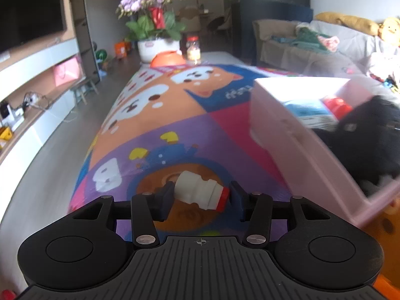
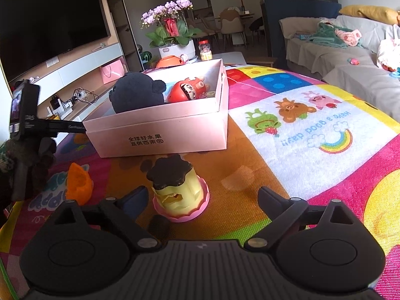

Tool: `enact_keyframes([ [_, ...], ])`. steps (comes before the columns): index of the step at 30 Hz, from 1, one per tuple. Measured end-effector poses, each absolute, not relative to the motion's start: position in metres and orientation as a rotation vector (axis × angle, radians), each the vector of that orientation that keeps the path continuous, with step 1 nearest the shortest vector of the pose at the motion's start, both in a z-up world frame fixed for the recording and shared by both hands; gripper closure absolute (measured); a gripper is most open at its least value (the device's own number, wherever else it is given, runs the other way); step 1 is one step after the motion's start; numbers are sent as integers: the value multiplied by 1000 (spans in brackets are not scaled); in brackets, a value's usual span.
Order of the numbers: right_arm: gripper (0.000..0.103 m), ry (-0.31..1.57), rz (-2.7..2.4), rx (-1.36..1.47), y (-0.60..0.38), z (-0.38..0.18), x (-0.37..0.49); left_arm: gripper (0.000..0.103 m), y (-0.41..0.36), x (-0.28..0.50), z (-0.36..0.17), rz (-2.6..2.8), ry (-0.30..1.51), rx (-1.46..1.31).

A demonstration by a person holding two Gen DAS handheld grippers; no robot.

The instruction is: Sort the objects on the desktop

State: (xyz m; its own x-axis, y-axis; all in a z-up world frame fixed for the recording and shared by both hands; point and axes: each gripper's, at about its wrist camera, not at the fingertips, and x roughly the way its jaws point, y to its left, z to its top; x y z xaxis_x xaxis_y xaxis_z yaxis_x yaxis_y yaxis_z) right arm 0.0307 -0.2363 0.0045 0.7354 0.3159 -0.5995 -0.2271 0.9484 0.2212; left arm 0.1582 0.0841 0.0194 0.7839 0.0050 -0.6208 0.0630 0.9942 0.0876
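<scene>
Your left gripper (image 1: 201, 196) has its fingers (image 1: 165, 198) closed on a small white bottle (image 1: 197, 190) with a red cap, one pad at the bottle's base and the other at the cap. The bottle lies tilted between them, over the cartoon-printed cloth (image 1: 155, 115) that covers the tabletop. Just to the right of it stands the pink box (image 1: 282, 135), its near wall blurred in the left wrist view.

Your right gripper (image 2: 201, 197) is spread wide, fingers (image 2: 271, 196) well apart and holding nothing. Between them, nearer the left one, a pudding toy (image 2: 178, 191) stands upright on the cloth (image 2: 300, 125): yellow body, dark brown top, pink scalloped base. You cannot tell from the picture whether the left finger touches it.

Beyond the toy, the box (image 2: 160, 135) sits open near the middle of the tabletop. Inside it are a dark plush bear (image 2: 137, 92) and a red doll (image 2: 186, 91) side by side. An orange toy (image 2: 78, 186) rests on the cloth near the left edge, well apart from the pudding toy. At the far edge stand a potted orchid (image 2: 172, 28) and a clear jar (image 2: 205, 50).
</scene>
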Motion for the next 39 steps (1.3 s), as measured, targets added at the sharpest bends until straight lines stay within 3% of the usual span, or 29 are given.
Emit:
enact_keyframes([
  [9,8,670,305,152,-238,5,28,51,39,44,61,-276,595,63],
  [15,8,663,291,161,-240,7,28,48,-13,46,47,-338,617,106],
  [19,7,635,293,145,-251,17,11,19,-21,30,44,-369,615,137],
  [23,7,646,350,93,-260,26,-15,17,-16,3,33,-327,628,217],
  [24,10,656,362,72,-260,27,-20,16,-13,0,30,-318,644,207],
  [26,35,689,367,27,-254,27,-25,15,-7,-4,25,-310,673,166],
  [28,45,727,382,1,-246,25,-24,13,-3,-8,22,-308,683,129],
  [31,48,738,352,-71,-234,20,-23,9,1,-16,22,-305,671,108],
  [33,63,781,336,-89,-228,16,-17,8,4,-20,21,-301,665,100],
  [39,66,890,373,5,-217,25,-8,7,13,-22,13,-283,686,46],
])
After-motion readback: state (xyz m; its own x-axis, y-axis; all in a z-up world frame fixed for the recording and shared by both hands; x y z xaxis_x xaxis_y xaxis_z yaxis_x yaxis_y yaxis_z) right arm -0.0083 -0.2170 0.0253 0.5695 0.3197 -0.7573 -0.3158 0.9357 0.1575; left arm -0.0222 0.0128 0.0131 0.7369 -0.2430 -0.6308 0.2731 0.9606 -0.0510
